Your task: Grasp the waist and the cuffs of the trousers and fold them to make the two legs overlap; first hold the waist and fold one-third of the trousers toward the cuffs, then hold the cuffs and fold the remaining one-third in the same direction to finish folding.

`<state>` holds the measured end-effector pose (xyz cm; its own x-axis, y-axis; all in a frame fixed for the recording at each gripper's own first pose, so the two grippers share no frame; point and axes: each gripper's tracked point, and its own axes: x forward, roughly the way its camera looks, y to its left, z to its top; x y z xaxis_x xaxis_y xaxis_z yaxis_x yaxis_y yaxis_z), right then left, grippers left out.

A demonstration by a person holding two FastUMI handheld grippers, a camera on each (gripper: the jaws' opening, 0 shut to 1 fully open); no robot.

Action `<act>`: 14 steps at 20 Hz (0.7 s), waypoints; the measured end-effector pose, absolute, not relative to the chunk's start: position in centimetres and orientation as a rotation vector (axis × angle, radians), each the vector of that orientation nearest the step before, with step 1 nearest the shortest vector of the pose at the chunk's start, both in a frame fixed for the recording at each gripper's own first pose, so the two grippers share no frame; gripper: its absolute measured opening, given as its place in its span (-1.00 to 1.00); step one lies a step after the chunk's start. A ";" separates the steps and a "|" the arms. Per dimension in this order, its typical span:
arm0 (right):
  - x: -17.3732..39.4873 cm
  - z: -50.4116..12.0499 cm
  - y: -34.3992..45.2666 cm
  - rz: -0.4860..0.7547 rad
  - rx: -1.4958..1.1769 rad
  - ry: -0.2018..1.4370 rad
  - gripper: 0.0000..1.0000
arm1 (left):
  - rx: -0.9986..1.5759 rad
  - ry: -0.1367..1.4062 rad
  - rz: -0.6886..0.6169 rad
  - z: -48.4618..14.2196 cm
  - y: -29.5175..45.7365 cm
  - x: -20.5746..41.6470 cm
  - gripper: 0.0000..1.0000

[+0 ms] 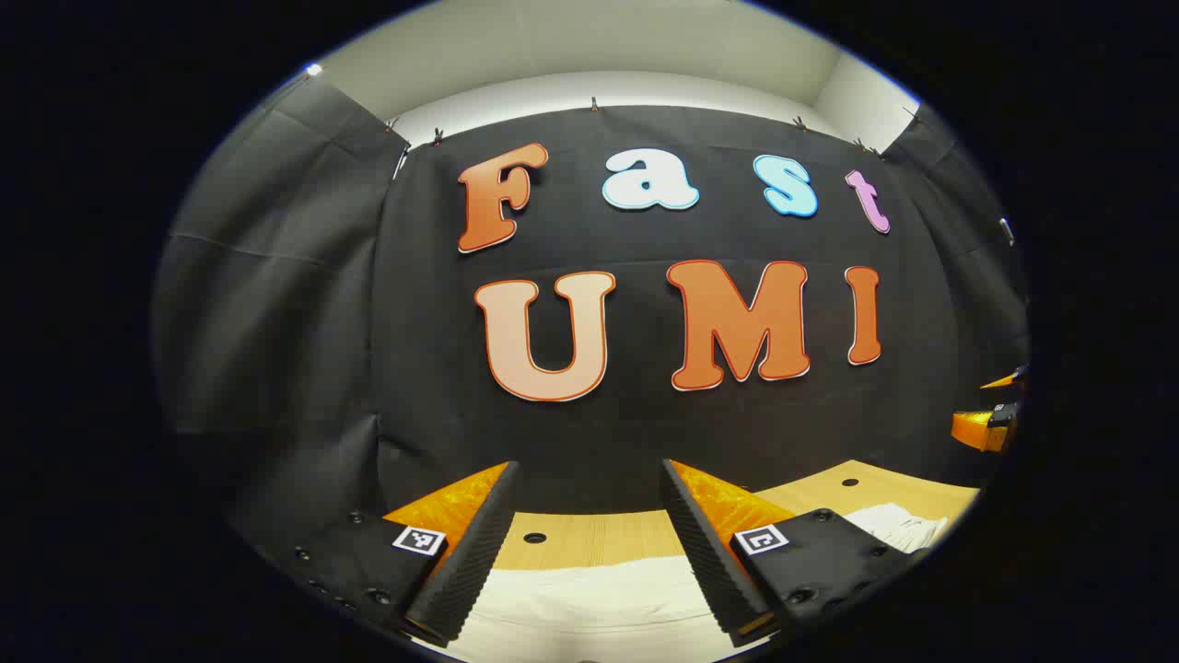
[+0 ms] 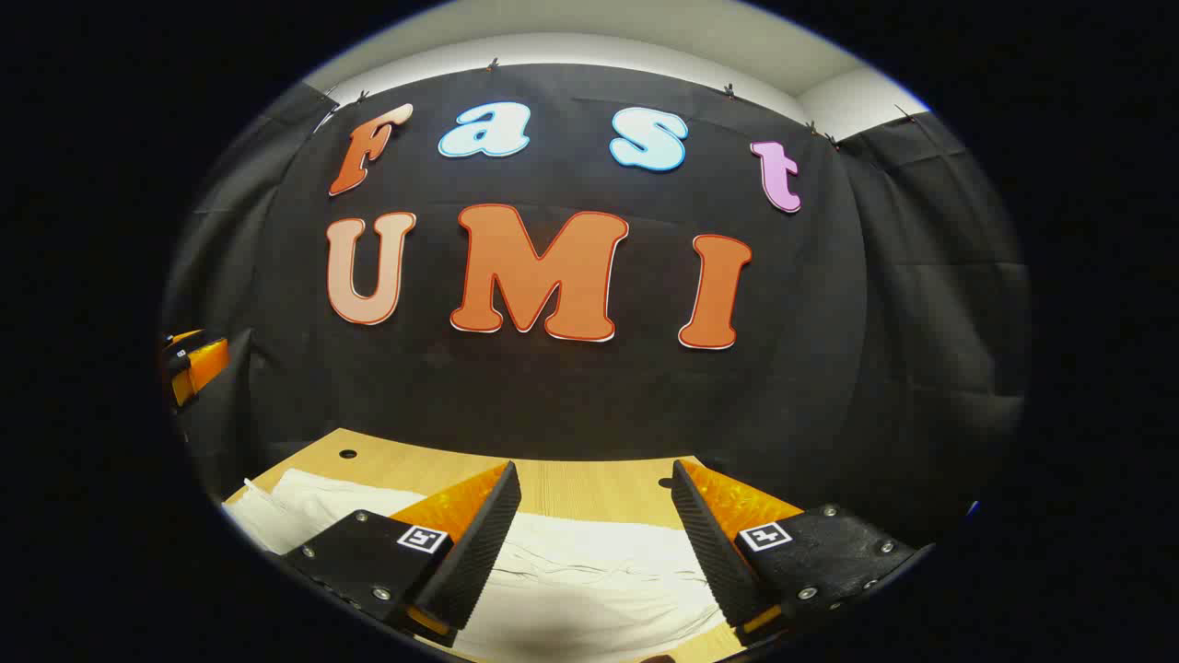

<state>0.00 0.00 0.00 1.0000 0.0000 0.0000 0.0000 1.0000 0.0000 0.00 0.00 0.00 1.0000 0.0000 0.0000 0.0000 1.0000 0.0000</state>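
Left gripper (image 1: 589, 543): jaws apart, nothing between, hanging above white trousers (image 1: 589, 603) at 6 o'clock on wooden table (image 1: 599, 536). Right gripper (image 2: 589, 543): jaws apart too, empty, over trousers (image 2: 589, 589) spread from 8 to 6 o'clock, cloth wrinkled, table (image 2: 589, 483) beyond.

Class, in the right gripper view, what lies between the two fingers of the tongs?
White trousers on the wooden table; the right tongs stand open, gripping nothing.

White soft wrinkled cloth trousers (image 2: 589, 589), matt light wood-grain table (image 2: 571, 483), matt black cloth wall (image 2: 553, 396)
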 end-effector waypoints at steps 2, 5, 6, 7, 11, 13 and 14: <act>-1.0 0.6 0.9 -0.013 -0.002 -0.018 0.98 | 0.022 0.001 0.002 -0.6 1.3 -0.6 0.96; -1.6 0.0 1.8 -0.016 -0.011 -0.006 0.98 | 0.025 -0.014 -0.017 -0.3 1.8 -1.0 0.96; -1.8 -0.2 2.0 -0.018 -0.014 0.000 0.98 | 0.022 -0.016 -0.022 -0.3 1.9 -1.1 0.96; -2.0 -0.3 1.9 -0.024 -0.016 0.005 0.98 | 0.019 -0.014 -0.022 -0.4 2.1 -1.1 0.96; -1.4 -0.7 1.4 -0.029 -0.032 0.011 0.98 | 0.022 -0.021 -0.008 0.1 2.2 -0.7 0.97; -0.6 -0.5 1.1 -0.024 -0.032 0.005 0.98 | 0.025 -0.031 0.007 0.7 1.7 -0.3 0.96; -0.2 -0.7 1.1 -0.009 -0.035 0.006 0.98 | 0.022 -0.031 0.013 0.8 1.1 0.0 0.96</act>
